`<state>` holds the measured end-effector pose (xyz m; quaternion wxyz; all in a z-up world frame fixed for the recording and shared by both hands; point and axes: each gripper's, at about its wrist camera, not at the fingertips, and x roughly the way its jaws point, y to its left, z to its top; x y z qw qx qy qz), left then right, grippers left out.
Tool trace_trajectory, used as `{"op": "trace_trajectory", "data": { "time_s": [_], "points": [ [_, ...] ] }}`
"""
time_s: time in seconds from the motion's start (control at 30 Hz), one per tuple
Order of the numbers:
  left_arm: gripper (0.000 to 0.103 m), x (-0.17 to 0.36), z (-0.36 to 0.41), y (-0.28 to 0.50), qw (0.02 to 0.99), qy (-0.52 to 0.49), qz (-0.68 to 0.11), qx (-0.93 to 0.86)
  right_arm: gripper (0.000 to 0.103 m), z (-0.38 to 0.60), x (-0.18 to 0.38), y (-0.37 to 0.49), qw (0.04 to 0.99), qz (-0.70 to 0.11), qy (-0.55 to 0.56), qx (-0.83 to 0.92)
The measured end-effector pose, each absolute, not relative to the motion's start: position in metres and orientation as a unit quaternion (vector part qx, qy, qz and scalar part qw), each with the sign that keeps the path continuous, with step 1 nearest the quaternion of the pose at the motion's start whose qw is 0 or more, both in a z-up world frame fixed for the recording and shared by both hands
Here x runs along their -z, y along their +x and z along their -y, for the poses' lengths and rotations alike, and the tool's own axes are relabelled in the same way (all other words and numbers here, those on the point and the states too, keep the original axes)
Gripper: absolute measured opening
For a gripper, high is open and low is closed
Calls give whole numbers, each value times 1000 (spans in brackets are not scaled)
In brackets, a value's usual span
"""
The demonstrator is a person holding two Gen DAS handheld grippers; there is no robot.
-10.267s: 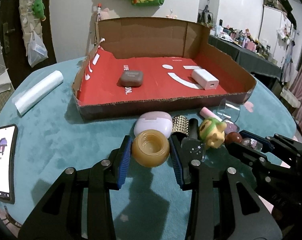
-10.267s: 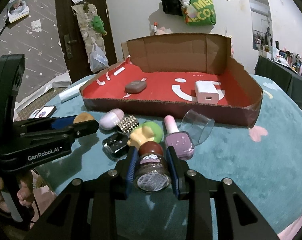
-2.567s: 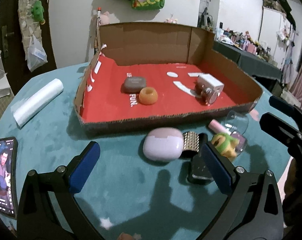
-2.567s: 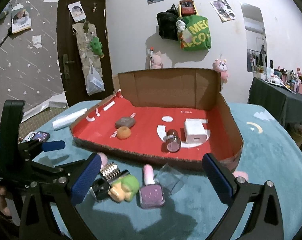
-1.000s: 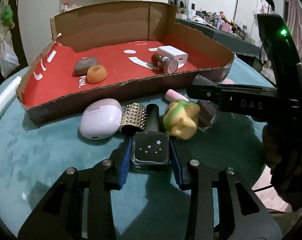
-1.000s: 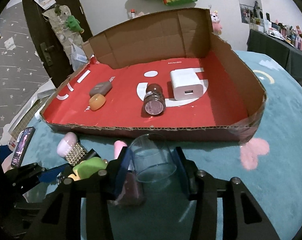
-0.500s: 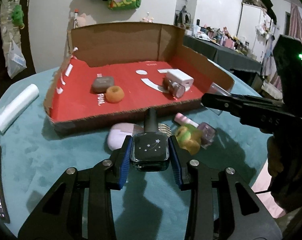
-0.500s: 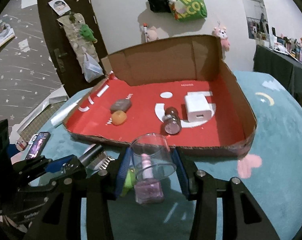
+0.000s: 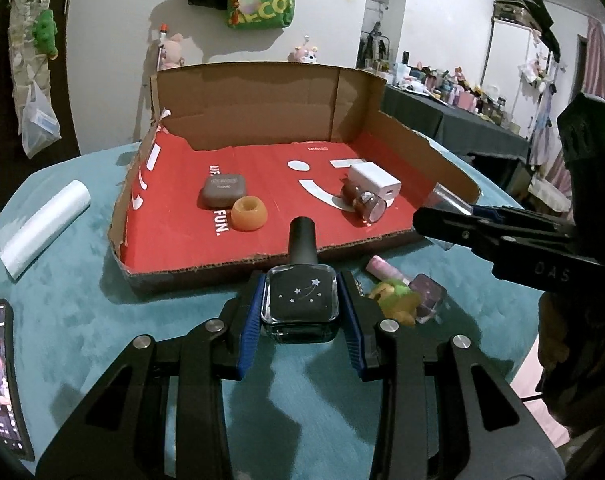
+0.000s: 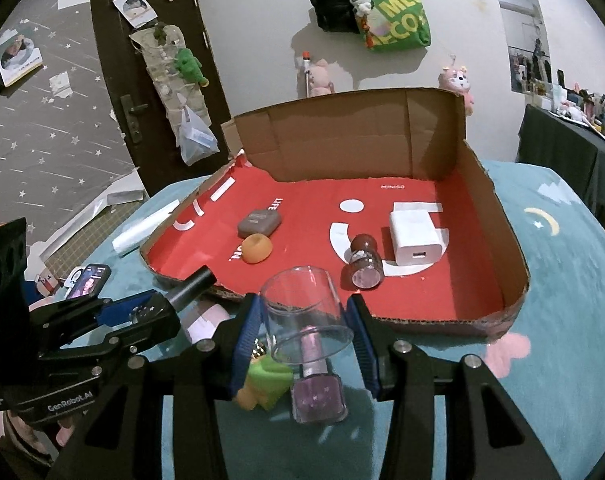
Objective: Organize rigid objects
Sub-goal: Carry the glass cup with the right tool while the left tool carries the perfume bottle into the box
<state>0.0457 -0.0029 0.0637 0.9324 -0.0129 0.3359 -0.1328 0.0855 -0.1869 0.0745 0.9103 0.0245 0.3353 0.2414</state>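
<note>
My left gripper (image 9: pixel 300 312) is shut on a dark nail polish bottle (image 9: pixel 300 304) with star marks, held above the teal table in front of the cardboard box (image 9: pixel 262 120). My right gripper (image 10: pixel 304 320) is shut on a clear plastic cup (image 10: pixel 306 304), lifted near the box's front edge. The red box floor holds a grey case (image 9: pixel 222 191), an orange ring-shaped piece (image 9: pixel 249 213), a brown jar (image 9: pixel 362 202) lying on its side and a white charger (image 9: pixel 375 181). A purple nail polish bottle (image 10: pixel 316 384) and a green-yellow toy (image 10: pixel 264 384) lie on the table below the cup.
A pale lilac case (image 10: pixel 202 318) lies on the table, partly hidden by the left gripper. A white plastic roll (image 9: pixel 42 230) lies left of the box. A phone (image 9: pixel 0 376) with a lit screen is at the table's left edge. A dark side table with clutter (image 9: pixel 462 120) stands at the right.
Both grippers have risen and moved toward the box, the left with the dark bottle and the right with the clear cup. The items on the table look smaller and further below.
</note>
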Motion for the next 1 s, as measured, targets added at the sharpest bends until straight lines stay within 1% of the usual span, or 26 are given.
{"op": "trace_trajectory", "data": {
  "time_s": [0.47, 0.77, 1.0],
  "points": [
    [34, -75, -5, 96, 919, -24, -367, 140, 48, 176, -93, 120, 905, -344, 15, -250],
    [34, -60, -7, 130, 901, -28, -404, 156, 48, 163, -70, 159, 883, -397, 11, -249],
    [34, -49, -5, 144, 890, -22, -427, 160, 48, 160, -61, 171, 871, -419, 16, -256]
  ]
}}
